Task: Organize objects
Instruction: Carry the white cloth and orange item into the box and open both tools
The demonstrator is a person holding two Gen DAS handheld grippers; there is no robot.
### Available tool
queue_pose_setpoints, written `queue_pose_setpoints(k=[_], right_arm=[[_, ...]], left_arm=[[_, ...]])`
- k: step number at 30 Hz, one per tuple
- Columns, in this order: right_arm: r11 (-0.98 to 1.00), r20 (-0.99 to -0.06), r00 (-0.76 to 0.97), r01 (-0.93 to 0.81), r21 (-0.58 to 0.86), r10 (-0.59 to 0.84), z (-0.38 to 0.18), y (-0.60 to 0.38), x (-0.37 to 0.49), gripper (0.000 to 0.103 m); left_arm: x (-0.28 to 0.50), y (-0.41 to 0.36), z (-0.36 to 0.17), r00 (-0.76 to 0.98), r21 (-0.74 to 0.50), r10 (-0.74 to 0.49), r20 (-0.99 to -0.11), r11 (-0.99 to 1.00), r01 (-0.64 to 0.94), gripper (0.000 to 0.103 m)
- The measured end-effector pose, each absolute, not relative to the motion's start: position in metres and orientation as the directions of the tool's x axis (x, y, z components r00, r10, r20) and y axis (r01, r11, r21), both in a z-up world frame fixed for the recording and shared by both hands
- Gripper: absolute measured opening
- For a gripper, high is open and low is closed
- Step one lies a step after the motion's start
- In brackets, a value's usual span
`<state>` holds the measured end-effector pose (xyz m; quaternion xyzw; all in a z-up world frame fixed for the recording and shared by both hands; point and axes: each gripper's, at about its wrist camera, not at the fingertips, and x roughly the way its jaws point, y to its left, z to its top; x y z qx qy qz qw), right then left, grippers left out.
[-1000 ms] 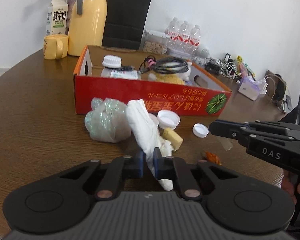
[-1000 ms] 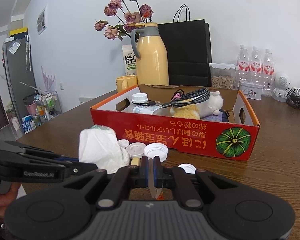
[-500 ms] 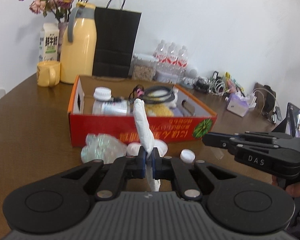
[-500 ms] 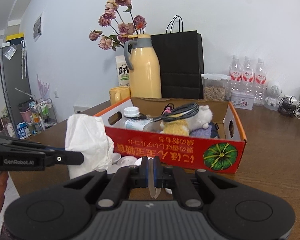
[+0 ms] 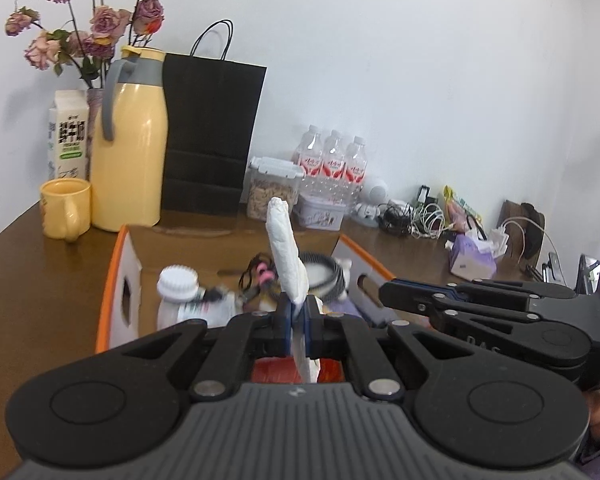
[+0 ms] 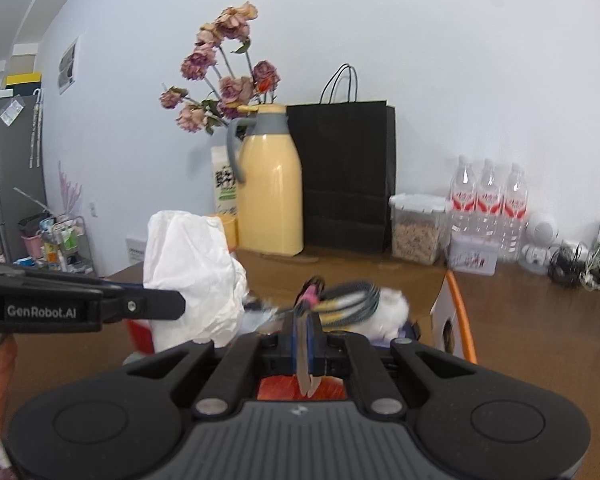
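My left gripper point(image 5: 298, 326) is shut on a crumpled white tissue point(image 5: 286, 252) and holds it up over the front of the red cardboard box point(image 5: 116, 280). The tissue also shows in the right wrist view point(image 6: 192, 276), with the left gripper beside it. My right gripper point(image 6: 304, 338) is shut on a thin flat translucent scrap point(image 6: 305, 376) and hangs above the box too. Inside the box lie a white-capped bottle point(image 5: 180, 296), a coiled cable point(image 5: 320, 270) and a plush toy point(image 6: 388, 310).
At the back of the brown table point(image 5: 28, 288) stand a yellow jug point(image 5: 130, 148), a yellow mug point(image 5: 65, 208), a milk carton point(image 5: 68, 136), a black paper bag point(image 5: 210, 136), a food container point(image 5: 274, 192) and water bottles point(image 5: 332, 164). Tangled cables point(image 5: 416, 216) lie at the right.
Both grippers have risen from the table, each with its item, and moved forward over the box. The loose caps and plastic wad on the table have dropped out of view.
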<state>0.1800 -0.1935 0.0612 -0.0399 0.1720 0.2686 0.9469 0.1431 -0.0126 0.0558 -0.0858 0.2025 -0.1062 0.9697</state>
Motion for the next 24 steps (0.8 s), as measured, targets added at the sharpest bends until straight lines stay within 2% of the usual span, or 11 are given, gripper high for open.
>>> queue_pose_setpoints(k=[15, 19, 20, 22, 23, 24], right_arm=[[0.914, -0.389, 0.842, -0.405, 0.003, 0.374, 0.044, -0.194, 0.271, 0.004], [0.917, -0.402, 0.837, -0.398, 0.019, 0.371, 0.031, -0.197, 0.281, 0.006], [0.918, -0.406, 0.835, -0.395, 0.029, 0.372, 0.029, -0.199, 0.283, 0.009], [0.923, -0.412, 0.835, -0.382, 0.043, 0.364, 0.025, -0.202, 0.286, 0.013], [0.924, -0.415, 0.834, -0.378, 0.047, 0.362, 0.024, -0.203, 0.288, 0.018], [0.925, -0.413, 0.836, -0.375, 0.052, 0.362, 0.023, -0.204, 0.288, 0.031]], left_arm=[[0.232, 0.000, 0.034, 0.861, -0.281, -0.268, -0.433, 0.947, 0.154, 0.007], [0.238, 0.005, 0.028, 0.877, -0.234, -0.189, -0.442, 0.968, 0.090, 0.014], [0.238, 0.006, 0.027, 0.884, -0.215, -0.159, -0.441, 0.974, 0.068, 0.017], [0.238, 0.007, 0.026, 0.893, -0.179, -0.098, -0.440, 0.984, 0.020, 0.038], [0.236, 0.008, 0.026, 0.899, -0.161, -0.068, -0.433, 0.987, -0.003, 0.062], [0.235, 0.007, 0.027, 0.907, -0.142, -0.044, -0.420, 0.990, -0.018, 0.079]])
